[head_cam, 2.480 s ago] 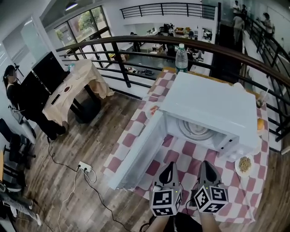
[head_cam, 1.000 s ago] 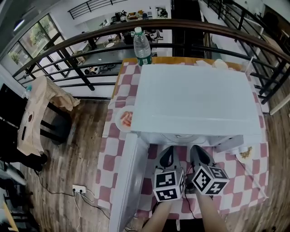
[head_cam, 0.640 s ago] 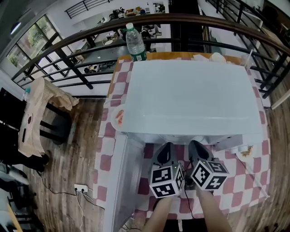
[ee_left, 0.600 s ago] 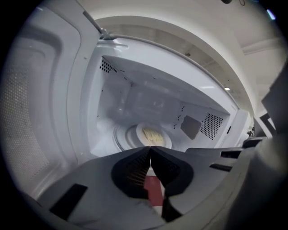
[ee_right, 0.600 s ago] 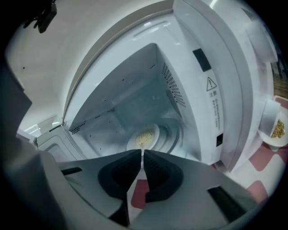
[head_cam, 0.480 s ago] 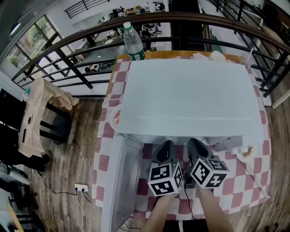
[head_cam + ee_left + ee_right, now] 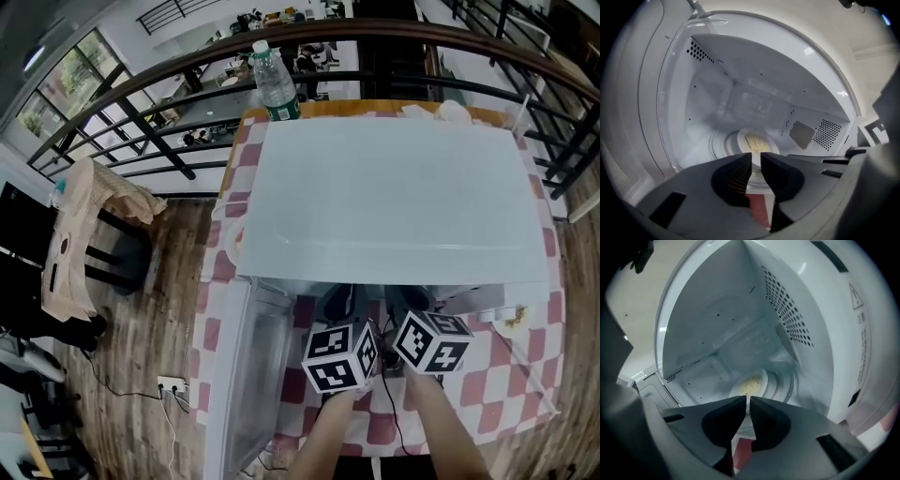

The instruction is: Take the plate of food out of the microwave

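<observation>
Progress: microwave (image 7: 394,197) door (image 7: 246,375) already hangs open at the left, cavity exposed. The plate is untouched, so by my reading the reach in, the grip and the lift out are all still to do.
Plate (image 7: 752,143): small, round, white, with a pale yellow heap of food (image 7: 757,141). It sits mid-floor of the cavity on the glass turntable (image 7: 717,143), well behind the front edge.
Left gripper (image 7: 756,161): jaws have just been opening and now stand slightly apart, with nothing between them. It is at the cavity mouth, short of the plate.
Right gripper (image 7: 747,403): jaws likewise just opening, a narrow gap, nothing held. It is just beside the left one.
Materials: glossy white enamel walls with perforated vent patches, and matte dark jaws with ribbed pads.
Support: checked red-and-white tablecloth (image 7: 525,375) under the microwave.
</observation>
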Demonstrator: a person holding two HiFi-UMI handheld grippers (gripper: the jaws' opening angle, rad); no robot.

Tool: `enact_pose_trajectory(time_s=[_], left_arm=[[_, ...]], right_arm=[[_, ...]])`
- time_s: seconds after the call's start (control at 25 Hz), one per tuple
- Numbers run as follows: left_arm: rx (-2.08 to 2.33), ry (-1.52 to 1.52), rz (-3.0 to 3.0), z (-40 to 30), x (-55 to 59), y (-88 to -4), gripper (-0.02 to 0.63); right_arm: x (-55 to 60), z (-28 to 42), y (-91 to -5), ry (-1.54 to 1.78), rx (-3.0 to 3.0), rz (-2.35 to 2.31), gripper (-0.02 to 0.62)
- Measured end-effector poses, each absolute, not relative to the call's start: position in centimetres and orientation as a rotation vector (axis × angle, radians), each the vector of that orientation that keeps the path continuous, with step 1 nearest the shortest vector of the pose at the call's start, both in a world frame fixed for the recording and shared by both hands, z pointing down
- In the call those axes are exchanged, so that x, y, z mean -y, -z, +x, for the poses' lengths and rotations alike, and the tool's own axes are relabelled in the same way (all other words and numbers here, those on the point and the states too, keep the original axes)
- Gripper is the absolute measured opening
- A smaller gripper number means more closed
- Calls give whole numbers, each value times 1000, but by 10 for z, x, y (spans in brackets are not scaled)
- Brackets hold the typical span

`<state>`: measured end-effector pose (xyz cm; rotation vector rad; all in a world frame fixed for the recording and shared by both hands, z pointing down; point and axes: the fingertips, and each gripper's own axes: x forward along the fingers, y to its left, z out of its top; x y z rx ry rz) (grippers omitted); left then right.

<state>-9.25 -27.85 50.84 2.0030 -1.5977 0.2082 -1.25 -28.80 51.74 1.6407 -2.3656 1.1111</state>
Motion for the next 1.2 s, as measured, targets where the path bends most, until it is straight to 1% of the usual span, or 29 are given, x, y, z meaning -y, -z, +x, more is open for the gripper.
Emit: enact_pose_trajectory(time_s=[0.08, 0.16, 0.24, 0.32, 0.56, 0.64, 1.2], left_arm=[[1592, -206, 2009, -92, 280, -509, 66], [1587, -201, 2011, -92, 282, -510, 69], [1580, -198, 2014, -92, 285, -511, 84], [1579, -201, 2018, -93, 289, -512, 101], [1574, -213, 2011, -96, 297, -515, 127], [1574, -207, 2003, -97, 299, -516, 150], [1523, -209, 1958, -98, 310, -531, 152]], right_arm=[[290, -13, -519, -1118, 2366, 1641, 57], [291, -14, -522, -1141, 2366, 1641, 94], [293, -14, -524, -1156, 2366, 1645, 99], [295, -14, -525, -1161, 2365, 1647, 135], [303, -11, -527, -1154, 2348, 1679, 135], [307, -9, -527, -1150, 2343, 1692, 135], [312, -14, -540, -1287, 2251, 1674, 135]])
